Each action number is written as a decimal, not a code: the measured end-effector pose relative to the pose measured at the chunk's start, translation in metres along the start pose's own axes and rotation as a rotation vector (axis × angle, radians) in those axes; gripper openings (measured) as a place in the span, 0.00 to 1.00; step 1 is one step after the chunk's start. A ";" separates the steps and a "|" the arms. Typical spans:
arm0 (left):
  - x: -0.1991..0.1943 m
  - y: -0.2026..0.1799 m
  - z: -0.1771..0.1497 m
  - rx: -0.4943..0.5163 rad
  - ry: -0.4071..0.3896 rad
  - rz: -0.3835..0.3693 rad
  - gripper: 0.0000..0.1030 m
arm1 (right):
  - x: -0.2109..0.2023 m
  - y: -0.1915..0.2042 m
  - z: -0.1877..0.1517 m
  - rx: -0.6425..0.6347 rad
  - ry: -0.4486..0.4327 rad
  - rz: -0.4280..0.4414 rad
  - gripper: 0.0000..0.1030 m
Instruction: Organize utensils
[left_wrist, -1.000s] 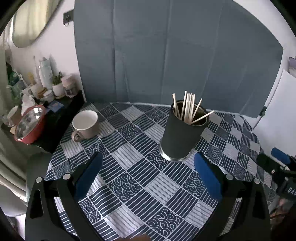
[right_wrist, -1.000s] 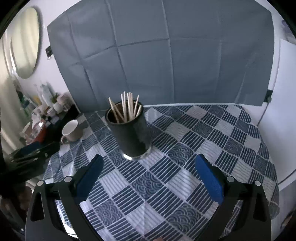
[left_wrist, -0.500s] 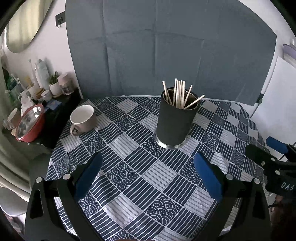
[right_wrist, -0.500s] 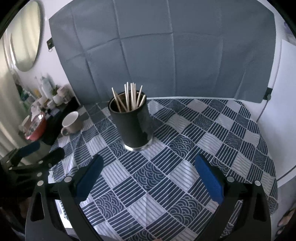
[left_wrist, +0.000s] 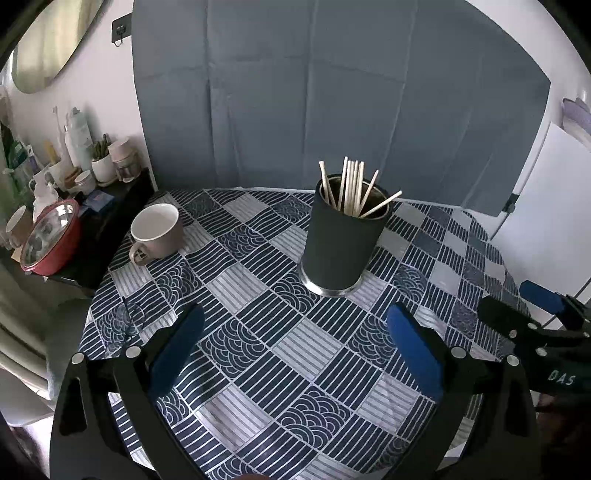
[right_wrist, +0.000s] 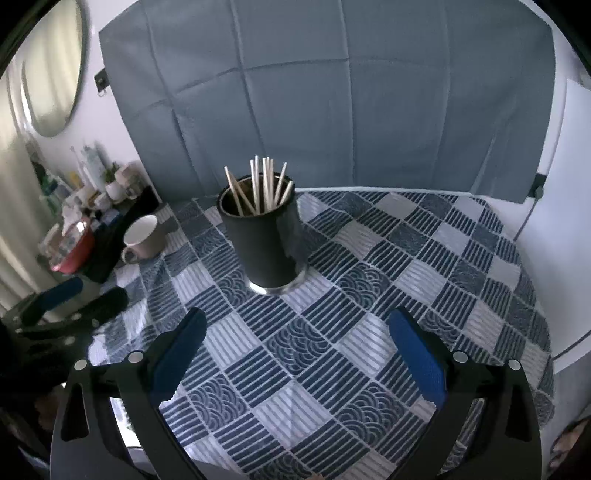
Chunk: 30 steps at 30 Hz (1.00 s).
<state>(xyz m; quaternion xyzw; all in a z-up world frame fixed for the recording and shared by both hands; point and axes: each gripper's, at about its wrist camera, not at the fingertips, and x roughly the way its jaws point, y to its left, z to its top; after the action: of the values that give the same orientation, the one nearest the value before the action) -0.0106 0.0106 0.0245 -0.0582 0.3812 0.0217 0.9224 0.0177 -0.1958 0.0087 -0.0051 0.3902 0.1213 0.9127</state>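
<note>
A: On a round table (left_wrist: 258, 332) in a patterned cloth, a dark holder (left_wrist: 341, 243) stands upright near the middle with pale chopsticks (left_wrist: 351, 190) fanned from its mouth. Nothing lies loose on the cloth.

B: And the grippers?

A: The left gripper (left_wrist: 295, 347) hovers over the near edge, jaws spread wide, nothing between them. The right gripper (right_wrist: 295, 347) is the same: wide apart and empty.

B: Which way is the holder from each?

A: Ahead of both and well apart. From the left it sits slightly right of the centre line; from the right, slightly left. So it stands between the two, neither clearly nearer.

B: Axis?

A: The sticks run nearly vertical, one leaning out toward the right side. A cup (left_wrist: 157, 230) sits far left, likely off the task.
</note>
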 end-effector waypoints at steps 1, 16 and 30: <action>0.000 -0.001 0.000 0.001 -0.001 -0.002 0.94 | 0.000 0.000 0.000 -0.004 0.000 -0.001 0.92; 0.003 -0.003 0.000 0.013 0.018 -0.006 0.94 | 0.000 0.000 -0.001 -0.001 0.001 0.007 0.92; 0.004 -0.005 -0.001 0.018 0.021 -0.009 0.94 | 0.002 -0.005 -0.002 -0.005 0.002 0.003 0.92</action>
<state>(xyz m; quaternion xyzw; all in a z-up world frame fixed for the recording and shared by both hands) -0.0086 0.0055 0.0214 -0.0521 0.3908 0.0135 0.9189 0.0187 -0.2001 0.0057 -0.0069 0.3906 0.1238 0.9122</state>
